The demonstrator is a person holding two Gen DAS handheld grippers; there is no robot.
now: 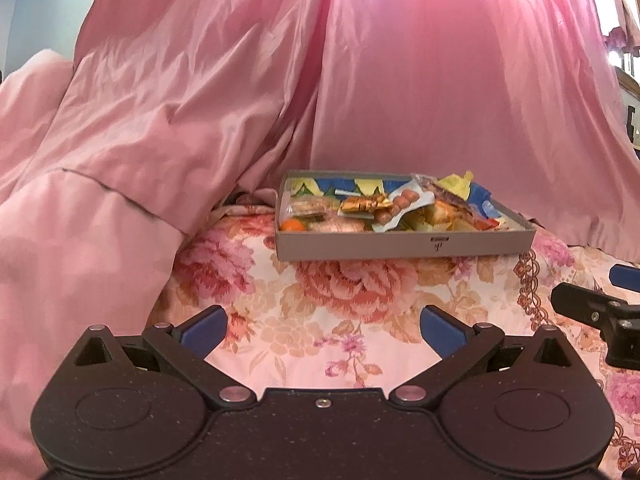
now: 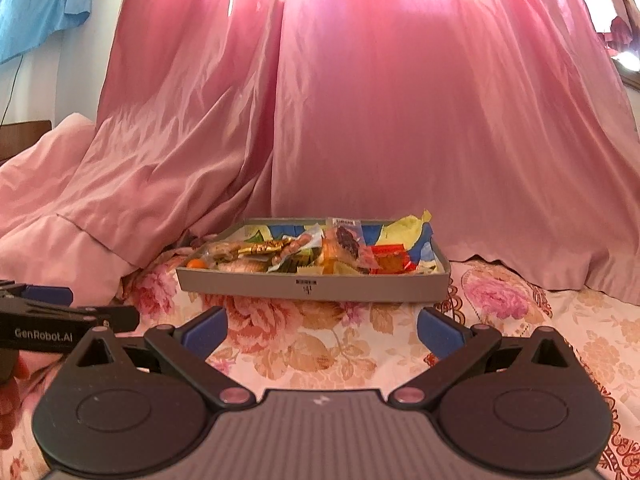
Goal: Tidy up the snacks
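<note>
A shallow grey cardboard box [image 1: 400, 245] sits on the floral bedspread, also in the right wrist view [image 2: 312, 285]. It holds several wrapped snacks: a gold-wrapped bar [image 1: 364, 204], a pack of small sausages [image 1: 404, 205], an orange sweet [image 1: 293, 225], a dark snack in clear wrap [image 2: 347, 240] and a red packet [image 2: 390, 258]. My left gripper [image 1: 323, 330] is open and empty, short of the box. My right gripper [image 2: 322, 330] is open and empty, also short of the box. Each gripper shows at the edge of the other's view.
A pink curtain [image 1: 400, 80] hangs right behind the box. A pink quilt [image 1: 80, 200] is piled at the left. The floral bedspread [image 2: 320, 352] lies between the grippers and the box. A blue cloth [image 2: 40, 4] hangs at the upper left.
</note>
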